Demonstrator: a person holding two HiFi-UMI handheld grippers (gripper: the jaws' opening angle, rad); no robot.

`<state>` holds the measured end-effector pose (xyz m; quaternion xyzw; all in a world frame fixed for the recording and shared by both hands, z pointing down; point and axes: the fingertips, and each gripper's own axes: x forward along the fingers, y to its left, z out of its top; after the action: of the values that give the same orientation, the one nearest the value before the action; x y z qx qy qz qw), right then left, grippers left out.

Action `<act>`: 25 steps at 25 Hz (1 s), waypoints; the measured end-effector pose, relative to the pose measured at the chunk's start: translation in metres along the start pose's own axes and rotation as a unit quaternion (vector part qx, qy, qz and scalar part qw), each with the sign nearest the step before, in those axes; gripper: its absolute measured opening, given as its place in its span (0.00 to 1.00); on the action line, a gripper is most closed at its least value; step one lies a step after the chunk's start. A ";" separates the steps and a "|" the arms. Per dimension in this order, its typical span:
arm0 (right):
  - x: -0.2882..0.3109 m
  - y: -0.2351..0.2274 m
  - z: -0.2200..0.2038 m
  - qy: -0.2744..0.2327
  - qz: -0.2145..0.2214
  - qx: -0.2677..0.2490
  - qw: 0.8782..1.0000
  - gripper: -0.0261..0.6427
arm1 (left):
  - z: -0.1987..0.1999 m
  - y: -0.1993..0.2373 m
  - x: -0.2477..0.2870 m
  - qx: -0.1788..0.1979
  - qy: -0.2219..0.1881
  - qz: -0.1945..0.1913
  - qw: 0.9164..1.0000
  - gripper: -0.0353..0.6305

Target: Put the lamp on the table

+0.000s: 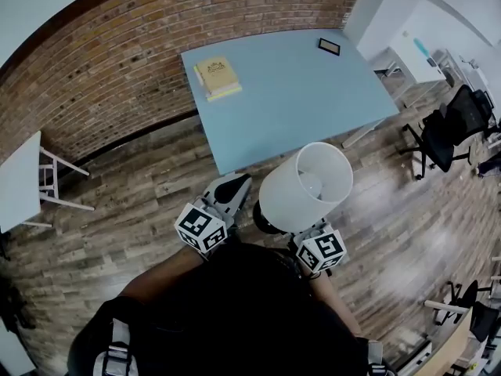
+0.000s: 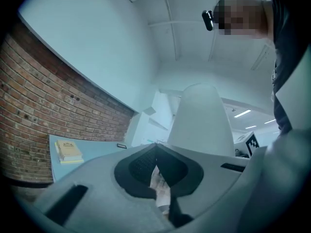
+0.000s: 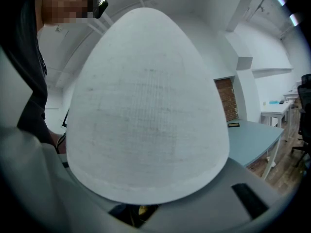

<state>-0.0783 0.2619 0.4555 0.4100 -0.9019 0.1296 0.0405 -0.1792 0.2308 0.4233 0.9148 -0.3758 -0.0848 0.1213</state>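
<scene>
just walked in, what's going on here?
A person stands just short of the blue table, carrying a white-shaded lamp in the right hand-held gripper. The shade hides the exact grip point. The left hand-held gripper is alongside with its jaws together and doesn't appear to hold the lamp. The lamp is not on the table yet. The table holds a stack of books and a small dark frame.

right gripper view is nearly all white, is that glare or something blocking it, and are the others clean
Right gripper view: no glare, the lamp shade close to the lens fills it, weave visible. Left gripper view: blue-tinted, fisheye-bent, dark corners. Head view: evenly lit, brick wall bowed by fisheye.
</scene>
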 end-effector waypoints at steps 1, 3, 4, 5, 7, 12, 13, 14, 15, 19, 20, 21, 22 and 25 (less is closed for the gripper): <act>0.007 0.003 0.000 0.002 0.004 -0.001 1.000 0.22 | 0.001 0.007 -0.001 -0.002 0.000 0.001 1.000 0.07; 0.018 0.006 0.000 0.006 0.008 -0.001 1.000 0.22 | 0.002 0.017 -0.004 -0.003 0.000 0.004 1.000 0.07; 0.023 0.007 0.000 0.007 0.010 -0.002 1.000 0.22 | 0.002 0.021 -0.005 -0.003 0.001 0.006 1.000 0.07; 0.028 0.007 0.001 0.009 0.012 -0.003 1.000 0.22 | 0.002 0.025 -0.006 -0.004 0.001 0.008 1.000 0.07; 0.037 0.008 0.001 0.011 0.016 -0.003 1.000 0.22 | 0.002 0.034 -0.007 -0.005 0.002 0.013 1.000 0.07; 0.058 0.004 -0.001 0.017 0.031 0.006 0.999 0.22 | 0.004 0.049 -0.008 -0.001 0.006 0.028 1.000 0.07; 0.061 0.003 0.000 0.017 0.035 0.006 0.999 0.22 | 0.004 0.052 -0.006 -0.001 0.006 0.030 1.000 0.07; 0.064 0.001 0.001 0.016 0.039 0.005 0.999 0.22 | 0.004 0.053 -0.004 -0.001 0.006 0.032 0.999 0.07; 0.067 -0.001 0.002 0.015 0.043 0.004 0.999 0.22 | 0.004 0.055 -0.001 0.000 0.006 0.033 0.999 0.07; 0.074 -0.015 0.010 0.011 0.052 -0.001 0.999 0.22 | 0.005 0.059 0.016 0.006 0.007 0.036 0.999 0.07; 0.075 -0.022 0.013 0.010 0.052 -0.001 0.999 0.22 | 0.006 0.059 0.022 0.006 0.008 0.036 0.999 0.07; 0.076 -0.029 0.015 0.009 0.051 0.000 0.999 0.22 | 0.005 0.059 0.030 0.006 0.008 0.036 0.999 0.07; 0.076 -0.037 0.016 0.009 0.049 0.002 0.999 0.22 | 0.005 0.058 0.037 0.006 0.009 0.035 0.999 0.07; 0.075 -0.066 0.021 0.011 0.044 0.007 0.999 0.22 | 0.002 0.055 0.064 0.007 0.010 0.033 0.999 0.07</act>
<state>-0.0778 0.1602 0.4624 0.3688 -0.9177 0.1417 0.0422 -0.1714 0.1471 0.4329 0.9036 -0.4049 -0.0687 0.1219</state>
